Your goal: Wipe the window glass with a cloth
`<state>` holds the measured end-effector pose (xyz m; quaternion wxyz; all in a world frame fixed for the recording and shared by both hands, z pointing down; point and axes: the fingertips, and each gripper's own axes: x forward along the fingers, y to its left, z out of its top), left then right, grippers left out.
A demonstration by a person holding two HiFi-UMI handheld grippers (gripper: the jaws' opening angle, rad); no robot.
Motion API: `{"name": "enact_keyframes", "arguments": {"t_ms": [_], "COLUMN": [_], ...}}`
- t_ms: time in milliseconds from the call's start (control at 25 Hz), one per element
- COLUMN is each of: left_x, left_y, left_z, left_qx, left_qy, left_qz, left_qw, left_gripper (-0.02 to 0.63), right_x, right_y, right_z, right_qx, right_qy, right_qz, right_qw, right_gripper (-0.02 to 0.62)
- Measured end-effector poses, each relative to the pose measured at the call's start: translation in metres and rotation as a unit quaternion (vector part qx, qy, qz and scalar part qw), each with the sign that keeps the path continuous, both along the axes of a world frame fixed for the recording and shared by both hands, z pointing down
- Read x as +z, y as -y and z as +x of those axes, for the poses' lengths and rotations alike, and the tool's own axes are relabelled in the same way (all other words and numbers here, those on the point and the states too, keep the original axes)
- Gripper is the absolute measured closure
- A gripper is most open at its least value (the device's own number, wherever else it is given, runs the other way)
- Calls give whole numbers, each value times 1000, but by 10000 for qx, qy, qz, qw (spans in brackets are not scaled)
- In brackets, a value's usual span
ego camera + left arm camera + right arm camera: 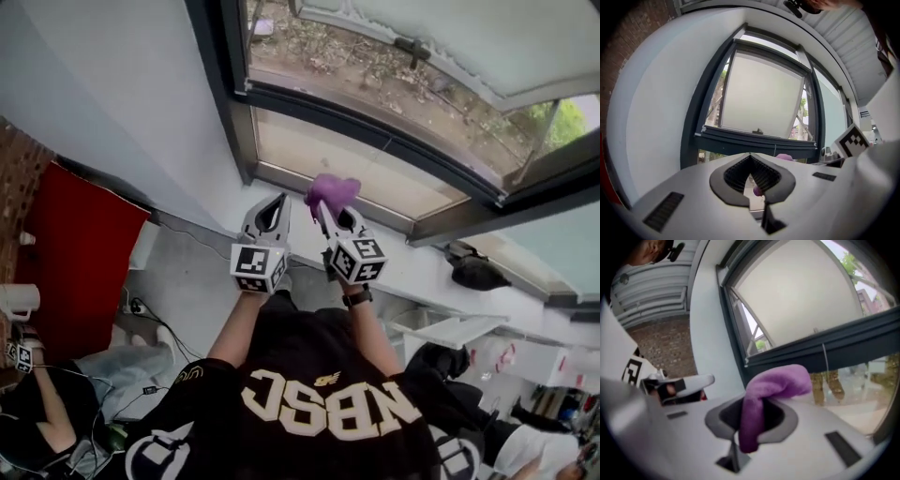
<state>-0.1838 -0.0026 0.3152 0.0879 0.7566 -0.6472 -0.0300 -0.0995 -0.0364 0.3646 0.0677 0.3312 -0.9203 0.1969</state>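
My right gripper [323, 214] is raised close to the lower window glass [347, 169] and is shut on a purple cloth [333, 190]. In the right gripper view the cloth [761, 390] hangs out between the pads of the right gripper [752, 413] and folds over toward the dark window frame [820, 352]. Just to its left, my left gripper [274, 208] is shut with nothing in it. Its tips meet in the left gripper view [750, 157], pointing at the frosted pane [761, 96]. A bit of the cloth [784, 157] shows beyond them.
The upper sash [450, 47] stands tilted open over ground outside. A black bag [473, 272] lies along the wall at right. A red panel [80, 253] and a seated person [56, 403] are at left. White wall [122, 103] flanks the frame.
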Motion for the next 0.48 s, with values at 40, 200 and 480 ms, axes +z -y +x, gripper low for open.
{"name": "enact_keyframes", "arguments": {"t_ms": [40,200,480], "left_x": [2,26,56], "left_y": [6,13,20], "left_z": [-14,-62,-111], "left_qx": [-97,-578,-1280], "left_qy": [-55,-208,77], "left_qz": [-45,-283,-423], "left_qw": [9999,9977,9908], "left_gripper": [586,586,586], "right_x": [9,38,83], "right_y": [12,49,110], "right_z": [-12,-72,-178], "right_qx": [-65,-575,-1305], "right_qy": [-36,-148,-835], "right_qz": [-91,-244,290], "right_qw": [9999,9979,9875], "right_gripper": [531,531,531]}}
